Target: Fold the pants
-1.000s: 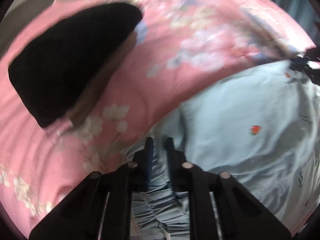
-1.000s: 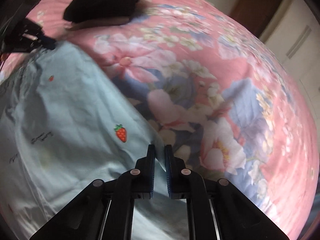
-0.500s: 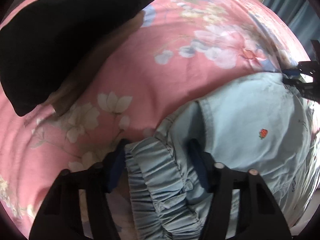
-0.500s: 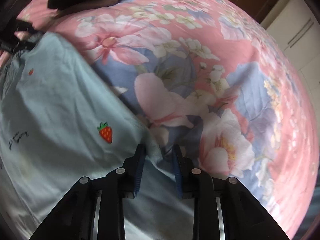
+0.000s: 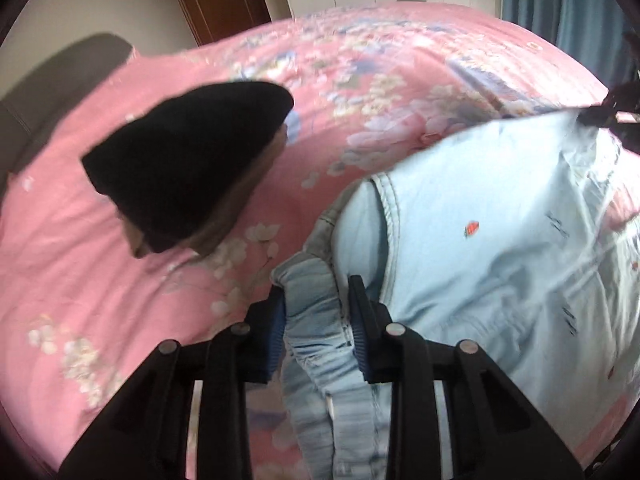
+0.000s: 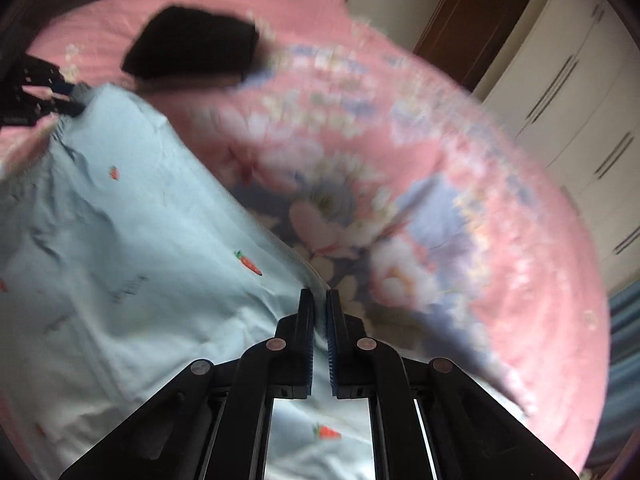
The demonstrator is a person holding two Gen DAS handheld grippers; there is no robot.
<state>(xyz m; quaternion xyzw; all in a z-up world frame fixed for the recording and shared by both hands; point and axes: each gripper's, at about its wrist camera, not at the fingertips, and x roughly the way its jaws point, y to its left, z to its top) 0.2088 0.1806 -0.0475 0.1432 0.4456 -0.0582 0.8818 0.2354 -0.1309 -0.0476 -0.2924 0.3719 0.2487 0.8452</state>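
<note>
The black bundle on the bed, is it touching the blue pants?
Apart. The left wrist view shows pink bedspread between the black bundle and the pants.

Light: soft, even daylight; no glare.
Blur: motion smear across bedspread (image 6: 460,200), heaviest in the right wrist view.
Edges: fisheye bending, dark vignette.

Left gripper (image 5: 318,300): matte black plastic body, two straight fingers faced on the inside with ribbed blue pads (image 5: 274,332). Angled black link bars fan out toward the camera, each pinned by a round silver rivet (image 5: 394,328); four rivets visible.

Right gripper (image 6: 320,304): same build. Black fingers, blue ribbed pads (image 6: 330,344) seen edge-on, four rivets with a dull coppery tint (image 6: 365,343), slotted gaps between the link bars.

No cables, labels, hands or sleeves in view.
</note>
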